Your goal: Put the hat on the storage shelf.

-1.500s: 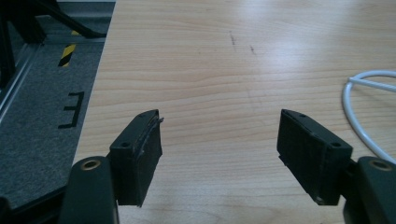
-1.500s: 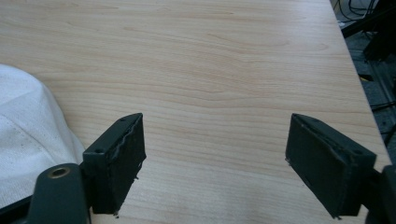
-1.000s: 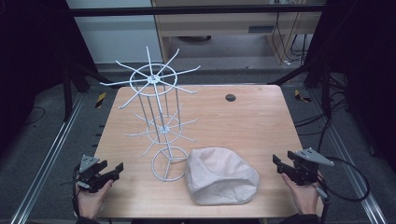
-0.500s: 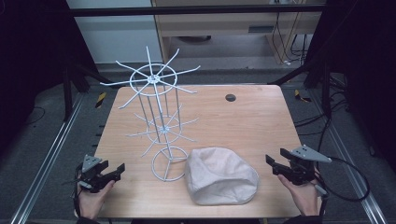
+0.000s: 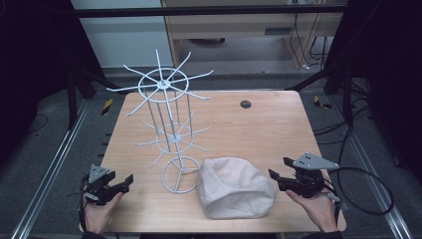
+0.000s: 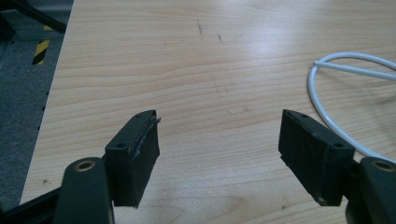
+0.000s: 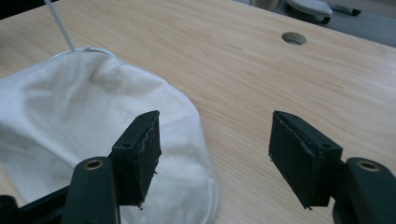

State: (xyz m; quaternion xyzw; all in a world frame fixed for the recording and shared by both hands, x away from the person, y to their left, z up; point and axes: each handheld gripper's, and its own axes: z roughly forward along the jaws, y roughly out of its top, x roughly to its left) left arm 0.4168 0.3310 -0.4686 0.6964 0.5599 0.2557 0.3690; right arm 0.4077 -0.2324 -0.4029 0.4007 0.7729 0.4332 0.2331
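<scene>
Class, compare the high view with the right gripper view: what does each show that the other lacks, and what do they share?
The high view alone takes in the whole white wire rack, its spokes, and the left gripper. The right gripper view alone gives a close look between the right gripper jaws, open with nothing in them. Both show the white cloth hat, the wooden table and its round hole.

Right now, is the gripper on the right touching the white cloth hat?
Apart. In the right gripper view, the right gripper has open jaws with bare table between them, and the white cloth hat lies beyond its left jaw with nothing pressing it.
</scene>
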